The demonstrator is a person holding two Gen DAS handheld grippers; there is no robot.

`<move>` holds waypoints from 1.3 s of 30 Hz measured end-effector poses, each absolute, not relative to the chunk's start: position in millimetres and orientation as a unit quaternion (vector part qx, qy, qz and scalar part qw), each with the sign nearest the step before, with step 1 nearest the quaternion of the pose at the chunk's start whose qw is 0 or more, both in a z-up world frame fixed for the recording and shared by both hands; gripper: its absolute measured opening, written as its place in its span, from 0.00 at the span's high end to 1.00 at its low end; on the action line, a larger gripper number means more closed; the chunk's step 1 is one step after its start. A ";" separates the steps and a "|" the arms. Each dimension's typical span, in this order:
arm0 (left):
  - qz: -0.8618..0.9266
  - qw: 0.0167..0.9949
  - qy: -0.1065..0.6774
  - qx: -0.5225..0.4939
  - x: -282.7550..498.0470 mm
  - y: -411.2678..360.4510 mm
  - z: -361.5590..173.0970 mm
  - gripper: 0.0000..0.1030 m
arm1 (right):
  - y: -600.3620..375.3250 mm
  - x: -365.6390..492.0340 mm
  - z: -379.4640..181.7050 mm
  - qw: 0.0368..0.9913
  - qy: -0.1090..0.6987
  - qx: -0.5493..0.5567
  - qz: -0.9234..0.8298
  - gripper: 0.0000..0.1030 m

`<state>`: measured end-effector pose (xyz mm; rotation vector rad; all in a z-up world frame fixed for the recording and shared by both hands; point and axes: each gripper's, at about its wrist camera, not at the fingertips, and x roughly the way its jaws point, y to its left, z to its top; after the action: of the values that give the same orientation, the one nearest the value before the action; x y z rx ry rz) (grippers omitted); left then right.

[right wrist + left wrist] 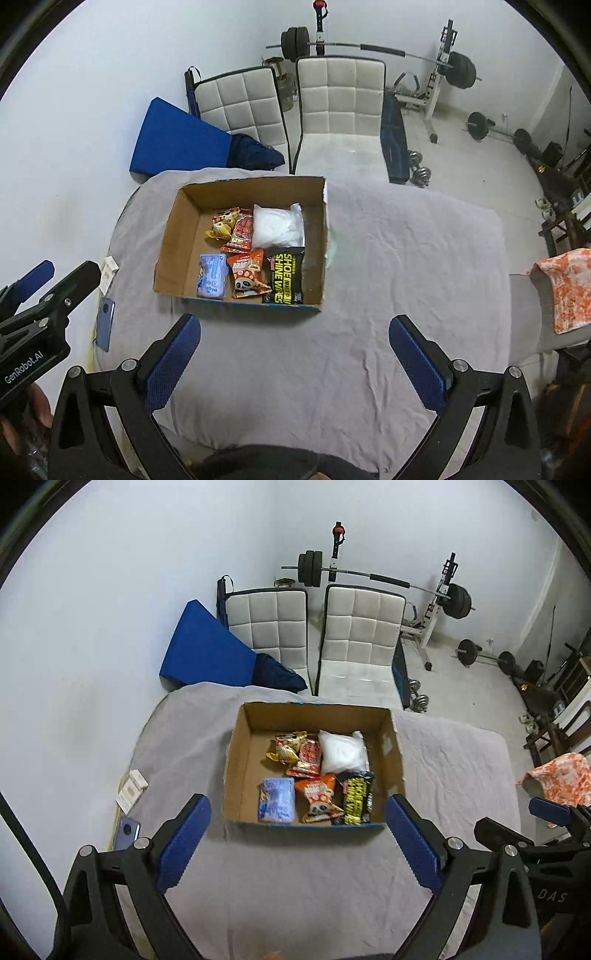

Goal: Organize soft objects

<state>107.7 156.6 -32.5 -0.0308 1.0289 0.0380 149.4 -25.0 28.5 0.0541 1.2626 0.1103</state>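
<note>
My left gripper (297, 829) is spread wide with nothing between the blue pads, hovering over the grey cloth of the table (303, 878) just short of the box's near wall. My right gripper (295, 352) is spread wide too, holding nothing, above the cloth nearer the table's near edge.

The cardboard box (173, 243) sits open toward the far left side of the table. All the soft packs are inside it: white bag (279, 225) at the far right, red snack pack (242, 230) and yellow pack (221, 223) beside it, black wipes pack (286, 277) at the near right, orange panda pack (249, 275) in the middle, blue pack (212, 275) on the left.

A phone (105, 323) and a small white box (109, 271) lie at the table's left edge.
</note>
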 end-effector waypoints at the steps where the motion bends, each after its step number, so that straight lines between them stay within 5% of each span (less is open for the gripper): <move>1: 0.016 0.870 0.492 -0.020 101.0 156.1 -27.3 0.06 | -26.2 143.4 35.3 0.807 0.588 0.025 0.053 0.00; 39: 0.037 0.871 0.488 -0.035 41.6 156.9 13.8 0.06 | -32.8 93.7 98.1 0.836 0.546 0.011 0.049 0.00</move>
<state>41.6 156.9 13.8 -0.0735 1.0211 0.0776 93.7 -32.8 98.1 0.0227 1.1569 0.1041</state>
